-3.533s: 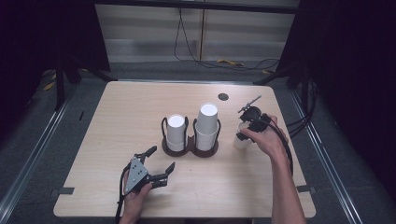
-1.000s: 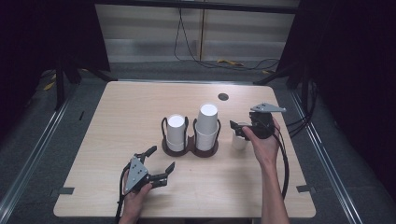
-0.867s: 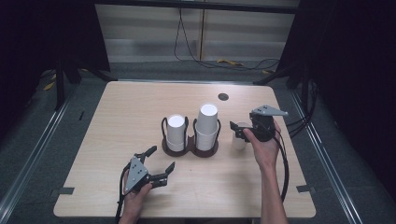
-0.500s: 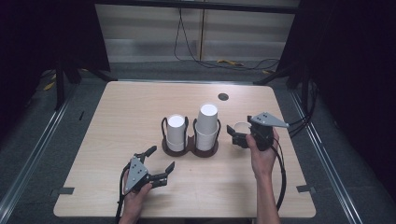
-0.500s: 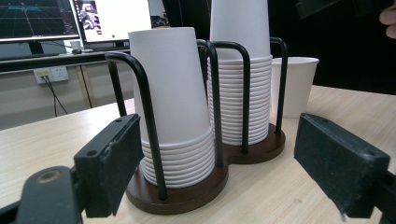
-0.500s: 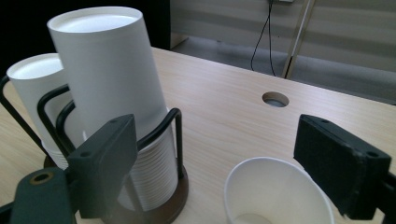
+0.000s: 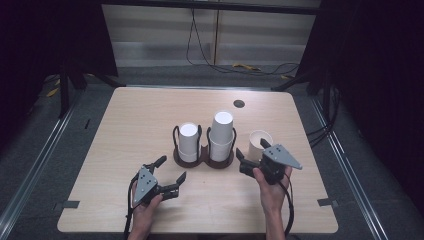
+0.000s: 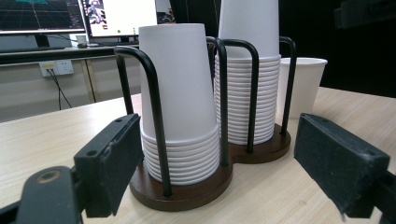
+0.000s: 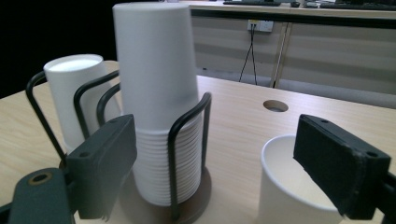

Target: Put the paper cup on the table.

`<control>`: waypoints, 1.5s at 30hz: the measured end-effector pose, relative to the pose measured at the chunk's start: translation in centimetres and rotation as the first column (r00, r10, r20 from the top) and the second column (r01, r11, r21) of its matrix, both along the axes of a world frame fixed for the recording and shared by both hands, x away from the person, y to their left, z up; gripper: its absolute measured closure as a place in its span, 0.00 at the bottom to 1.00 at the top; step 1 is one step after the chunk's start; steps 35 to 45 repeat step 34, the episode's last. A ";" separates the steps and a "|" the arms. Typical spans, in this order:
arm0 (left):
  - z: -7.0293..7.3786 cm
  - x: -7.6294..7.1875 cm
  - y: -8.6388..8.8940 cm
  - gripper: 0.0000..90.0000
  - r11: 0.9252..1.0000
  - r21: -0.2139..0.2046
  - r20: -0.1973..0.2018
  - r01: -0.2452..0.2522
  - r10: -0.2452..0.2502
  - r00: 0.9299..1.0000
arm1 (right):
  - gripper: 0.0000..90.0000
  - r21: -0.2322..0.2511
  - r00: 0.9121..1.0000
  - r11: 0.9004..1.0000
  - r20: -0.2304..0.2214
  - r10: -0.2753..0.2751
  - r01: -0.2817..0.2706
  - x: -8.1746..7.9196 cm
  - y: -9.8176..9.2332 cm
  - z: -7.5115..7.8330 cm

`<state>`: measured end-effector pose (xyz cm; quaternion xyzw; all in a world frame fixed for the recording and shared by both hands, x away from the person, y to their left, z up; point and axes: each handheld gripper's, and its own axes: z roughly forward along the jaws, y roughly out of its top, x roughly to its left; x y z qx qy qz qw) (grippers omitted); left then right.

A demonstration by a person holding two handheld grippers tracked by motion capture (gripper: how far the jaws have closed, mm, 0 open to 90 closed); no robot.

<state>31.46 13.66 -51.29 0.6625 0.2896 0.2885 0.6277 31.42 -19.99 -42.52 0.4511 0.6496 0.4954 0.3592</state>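
Loose paper cup (image 7: 260,144) upright, mouth up, on table (image 7: 125,130), just right of cup holder (image 7: 204,159). Right gripper (image 7: 253,156) spread wide, nothing pinched, just near side of cup; far jaw at or over rim in right gripper view, contact unclear. Left gripper (image 7: 170,176) also spread, empty, near-left of holder, well apart from cup. Taller stack (image 7: 221,135) in right slot, shorter stack (image 7: 189,141) in left.

Risks, judged: thin cup crushed if squeezed hard. Tipped or skidded right if jaw knocks rim. Near jaw close to holder wires (image 9: 189,154); could snag or shove holder. Light empty cup, easily toppled.
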 end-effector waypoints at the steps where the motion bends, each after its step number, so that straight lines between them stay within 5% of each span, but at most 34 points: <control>1: 0.0 0.0 0.0 0.17 1.000 0.003 0.000 -0.005 0.005 1.000 | 0.15 0.005 1.000 1.000 0.009 -0.001 0.001 -0.2 0.2 -0.4; 23: 0.0 0.1 0.1 0.17 0.999 -0.018 -0.014 -0.030 0.030 0.999 | 0.15 0.092 0.998 0.996 0.068 0.009 -0.015 -1.8 4.7 -6.9; 45: 0.0 0.0 0.1 0.17 0.999 -0.012 -0.011 -0.035 0.034 0.999 | 0.15 0.100 0.997 0.995 0.077 0.006 -0.013 -1.7 5.5 -7.8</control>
